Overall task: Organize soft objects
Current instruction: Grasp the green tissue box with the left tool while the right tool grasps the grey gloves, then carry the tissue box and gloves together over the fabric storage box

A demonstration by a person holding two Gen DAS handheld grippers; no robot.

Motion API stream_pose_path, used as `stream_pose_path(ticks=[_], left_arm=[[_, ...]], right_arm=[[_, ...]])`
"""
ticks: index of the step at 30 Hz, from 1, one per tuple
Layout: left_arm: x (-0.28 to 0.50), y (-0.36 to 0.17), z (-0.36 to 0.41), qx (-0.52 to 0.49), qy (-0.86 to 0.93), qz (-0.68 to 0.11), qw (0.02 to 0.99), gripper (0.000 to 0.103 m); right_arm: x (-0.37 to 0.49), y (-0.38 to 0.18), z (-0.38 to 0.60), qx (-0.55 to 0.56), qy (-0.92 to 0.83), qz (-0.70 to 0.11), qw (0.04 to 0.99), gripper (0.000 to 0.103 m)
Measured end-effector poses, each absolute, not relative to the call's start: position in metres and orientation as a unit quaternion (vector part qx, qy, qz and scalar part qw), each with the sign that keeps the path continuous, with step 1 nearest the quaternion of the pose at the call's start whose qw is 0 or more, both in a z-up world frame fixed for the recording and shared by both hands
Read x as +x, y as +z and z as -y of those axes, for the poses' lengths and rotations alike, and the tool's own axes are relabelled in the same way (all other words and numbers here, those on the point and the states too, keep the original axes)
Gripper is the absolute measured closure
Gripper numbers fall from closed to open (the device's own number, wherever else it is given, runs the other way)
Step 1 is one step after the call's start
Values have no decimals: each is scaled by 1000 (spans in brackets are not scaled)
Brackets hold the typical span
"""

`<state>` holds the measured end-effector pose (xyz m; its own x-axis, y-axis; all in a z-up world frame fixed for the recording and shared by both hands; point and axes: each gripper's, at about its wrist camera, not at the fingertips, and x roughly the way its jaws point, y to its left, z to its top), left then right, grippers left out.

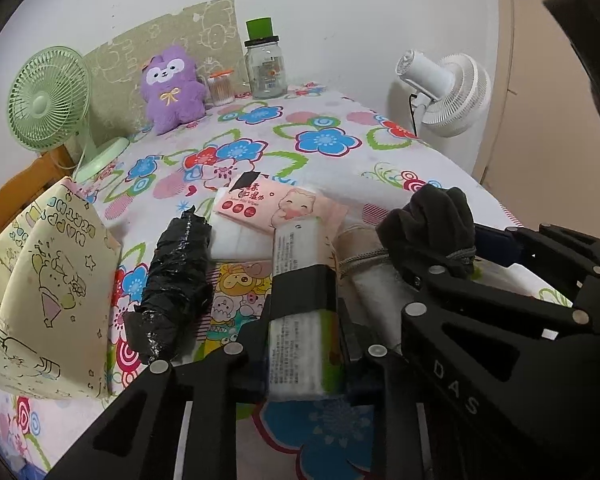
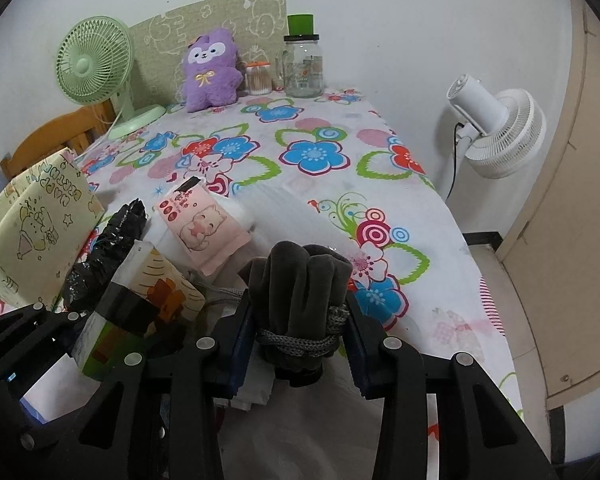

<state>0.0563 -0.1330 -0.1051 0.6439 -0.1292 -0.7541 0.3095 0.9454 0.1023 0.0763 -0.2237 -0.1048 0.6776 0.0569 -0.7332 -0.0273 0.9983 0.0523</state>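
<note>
We are pinching the white, green-ended tissue pack [image 1: 296, 320], long axis along the left gripper [image 1: 300, 308], while the right gripper [image 2: 300, 332] is seemingly clamping the upright, cord-tied grey fleece bundle [image 2: 296, 292].

The right gripper [image 2: 300, 320] has its jaws pressed on the dark grey rolled gloves [image 2: 300, 280], which are tied with a grey cord [image 2: 300, 342]. Left of the gloves, the left gripper [image 2: 116, 308] clamps a tissue pack [image 2: 148, 280]. Beyond the gloves lies a pink wipes pack [image 2: 204, 228] on the floral surface [image 2: 320, 152]; what lies under the gloves looks like white cloth.
</note>
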Motion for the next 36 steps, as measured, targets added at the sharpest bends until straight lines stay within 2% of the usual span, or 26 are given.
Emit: stream_pose_path(ticks=[7, 36], left_arm=[[52, -99, 130, 105, -126, -398, 902, 84], [29, -39, 109, 106, -129, -353, 921, 85]], right_arm=[[70, -95, 223, 18, 16, -394, 919, 59], [37, -29, 205, 25, -11, -343, 939, 59]])
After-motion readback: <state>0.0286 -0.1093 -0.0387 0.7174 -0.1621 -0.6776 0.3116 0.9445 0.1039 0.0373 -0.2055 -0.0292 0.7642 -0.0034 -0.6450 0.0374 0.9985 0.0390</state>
